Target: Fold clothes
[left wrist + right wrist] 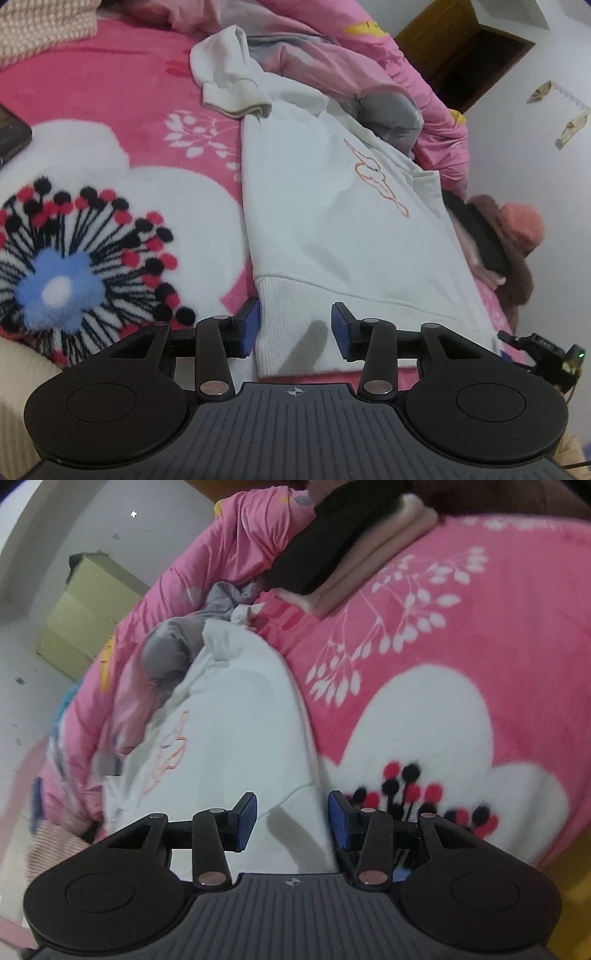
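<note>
A white sweatshirt (332, 229) with an orange line drawing lies lengthwise on the pink floral blanket (110, 92). Its ribbed hem is nearest me and a folded sleeve cuff (236, 96) lies at the far end. My left gripper (295, 328) is open, its blue pads either side of the hem's left corner, just above it. In the right wrist view the same sweatshirt (236, 716) shows, and my right gripper (292, 821) is open over its near right edge. Neither holds cloth.
A crumpled pink quilt (388, 70) with grey patches lies along the sweatshirt's far side. Folded black and cream clothes (332, 554) sit on the blanket. A dark phone-like object (11, 136) lies at the left. A brown-pink hat (517, 236) lies at the right.
</note>
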Available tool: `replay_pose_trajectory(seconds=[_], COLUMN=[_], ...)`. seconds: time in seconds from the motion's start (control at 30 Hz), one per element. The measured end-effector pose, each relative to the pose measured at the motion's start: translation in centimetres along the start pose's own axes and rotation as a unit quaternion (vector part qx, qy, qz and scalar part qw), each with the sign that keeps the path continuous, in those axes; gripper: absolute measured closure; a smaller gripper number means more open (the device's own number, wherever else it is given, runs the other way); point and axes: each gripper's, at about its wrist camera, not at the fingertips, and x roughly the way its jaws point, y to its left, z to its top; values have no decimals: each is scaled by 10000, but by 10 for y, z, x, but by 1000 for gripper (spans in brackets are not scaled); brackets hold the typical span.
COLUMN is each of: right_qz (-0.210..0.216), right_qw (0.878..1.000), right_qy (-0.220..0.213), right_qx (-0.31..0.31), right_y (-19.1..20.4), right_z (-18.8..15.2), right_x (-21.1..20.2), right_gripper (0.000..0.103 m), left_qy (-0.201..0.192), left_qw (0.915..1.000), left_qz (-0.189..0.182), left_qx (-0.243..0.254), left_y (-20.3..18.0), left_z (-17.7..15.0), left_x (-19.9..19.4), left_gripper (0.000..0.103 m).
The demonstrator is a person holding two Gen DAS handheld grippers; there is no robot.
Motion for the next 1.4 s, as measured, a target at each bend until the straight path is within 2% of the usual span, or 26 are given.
replay_pose_trajectory(seconds=[0.17,0.23,0.27,0.3,0.33,0.4,0.43,0.57,0.77,0.93,1.07,1.2,1.4], right_qz=[277,285,286,269,233,168,171,395,735,890,882,678,124], right_qw=[9991,9991,9991,9992,9993,9994,9996,9989,9953,9937,9944,9970,9998], right_qy=[177,230,251,260,272,276,202,-252,-506,-611,-545,-378,-146], right_qx=[265,216,182,137,127,104,81,-60,-371,-309,-219,-56,-78], right_y=[-8,-7,-6,-5,-3,0,3,19,47,49,39,20,-7], right_z=[-1,-2,-3,-4,-7,-11,-12,-15,-19,-26,-40,-54,-61], right_x=[1,3,4,4,5,5,2,-22,-51,-72,-83,-79,-58], right_gripper=[60,65,67,75,90,96,97,98,98,98,98,98,98], left_qy=[-30,-54,-66,-78,-96,-177,-226,-449,-724,-789,-714,-510,-94], left_qw=[10000,10000,9999,9999,9999,9998,9997,9983,9927,9916,9927,9950,9998], left_qz=[36,68,84,100,114,108,56,-284,-889,-987,-944,-830,-173], left_qx=[20,43,55,66,67,-25,-103,-253,-382,-289,-216,-234,30], left_y=[0,-1,-1,-2,-2,-1,-1,-4,-9,-16,-16,-12,-4], left_z=[-2,-3,-4,-4,-5,-7,-7,-5,0,-5,-13,-26,-36], left_x=[2,2,3,3,3,1,-2,-21,-50,-69,-80,-78,-56], left_gripper=[62,63,67,78,85,95,96,97,98,98,98,98,98])
